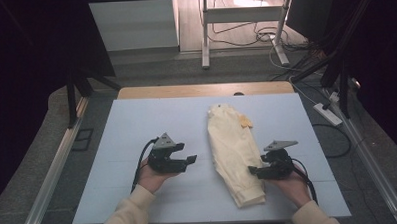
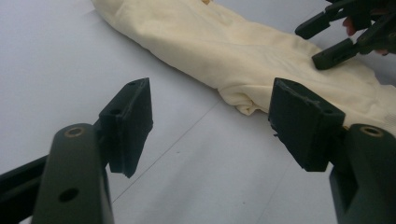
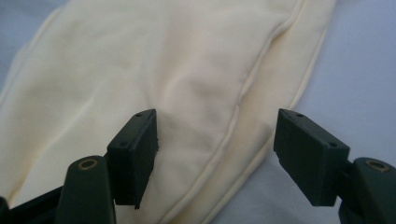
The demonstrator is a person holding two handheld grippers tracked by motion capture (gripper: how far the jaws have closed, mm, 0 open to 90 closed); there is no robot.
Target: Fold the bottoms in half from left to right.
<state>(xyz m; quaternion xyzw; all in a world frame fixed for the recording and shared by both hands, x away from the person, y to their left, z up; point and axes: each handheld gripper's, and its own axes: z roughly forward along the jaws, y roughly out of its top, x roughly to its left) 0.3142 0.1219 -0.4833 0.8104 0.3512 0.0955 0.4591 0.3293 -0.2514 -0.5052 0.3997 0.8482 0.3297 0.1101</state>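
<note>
A cream garment [image 1: 235, 150] lies folded into a long strip on the white table cover [image 1: 137, 124], running from the back middle toward the front right. My left gripper [image 1: 190, 160] hovers over bare cover to the garment's left, jaws open and empty; in the left gripper view [image 2: 210, 126] the cloth [image 2: 243, 51] lies just beyond its tips. My right gripper [image 1: 253, 171] stands at the strip's right edge near its front end, jaws open. Seen from the right gripper view [image 3: 215, 154], they hang over the seamed hem [image 3: 154, 70] without pinching it. The left gripper view also catches the right gripper [image 2: 327, 39] above the cloth.
A small orange-yellow patch [image 1: 245, 121] sticks out at the garment's upper right. The table's wooden edge [image 1: 201, 90] shows behind the cover. A power strip [image 1: 328, 113] and cables lie on the floor to the right, and a white stand [image 1: 204, 37] is farther back.
</note>
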